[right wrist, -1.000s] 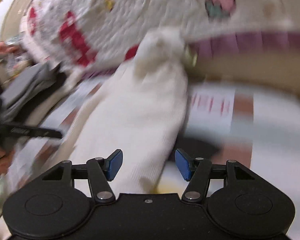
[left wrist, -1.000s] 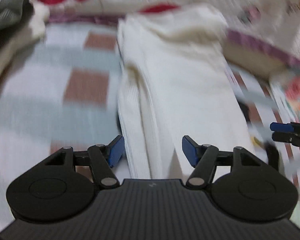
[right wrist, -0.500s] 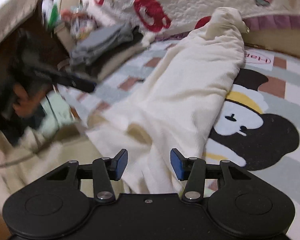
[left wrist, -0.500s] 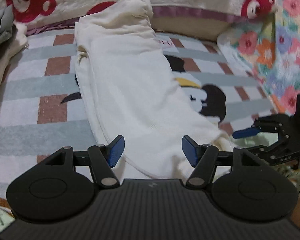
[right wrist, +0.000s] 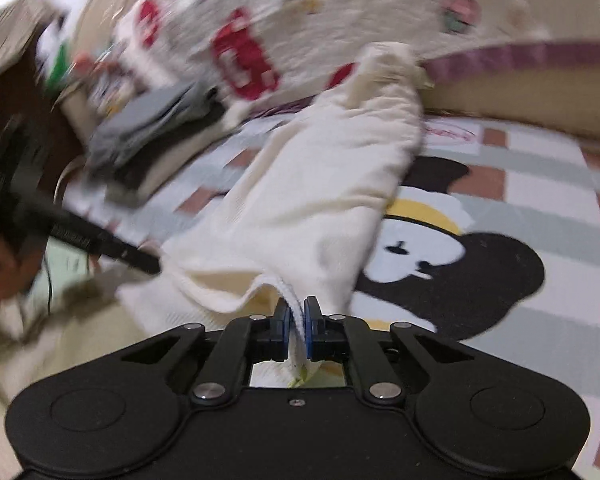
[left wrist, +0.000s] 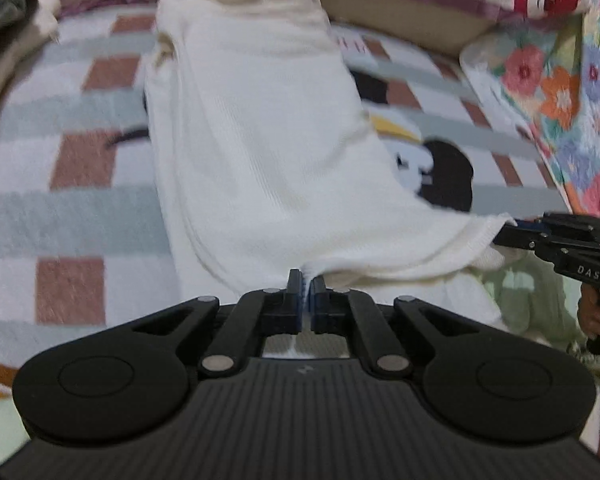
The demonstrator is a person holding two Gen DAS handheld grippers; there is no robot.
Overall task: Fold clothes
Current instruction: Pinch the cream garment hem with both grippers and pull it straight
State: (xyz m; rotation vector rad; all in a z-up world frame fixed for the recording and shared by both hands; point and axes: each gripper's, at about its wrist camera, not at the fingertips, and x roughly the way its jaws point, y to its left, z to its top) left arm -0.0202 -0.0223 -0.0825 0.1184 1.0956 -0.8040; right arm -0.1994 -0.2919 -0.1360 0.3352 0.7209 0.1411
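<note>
A cream knit garment (left wrist: 260, 152) lies lengthwise on a checked rug with a cartoon print (left wrist: 440, 168); it also shows in the right wrist view (right wrist: 320, 200). My left gripper (left wrist: 306, 286) is shut on the garment's near hem. My right gripper (right wrist: 296, 312) is shut on the hem at the other corner and shows in the left wrist view (left wrist: 516, 228) pinching that corner. The left gripper shows at the left of the right wrist view (right wrist: 148, 266). The hem is stretched between the two.
A stack of folded grey and dark clothes (right wrist: 156, 128) lies at the rug's far left. A quilt with red prints (right wrist: 260, 40) lies behind the garment. A floral blanket (left wrist: 572, 80) lies at the right. Pale green fabric (left wrist: 528, 304) lies near the right gripper.
Both grippers were open above the garment; they have now come down and shut on the near hem, one at each corner, and lifted it slightly.
</note>
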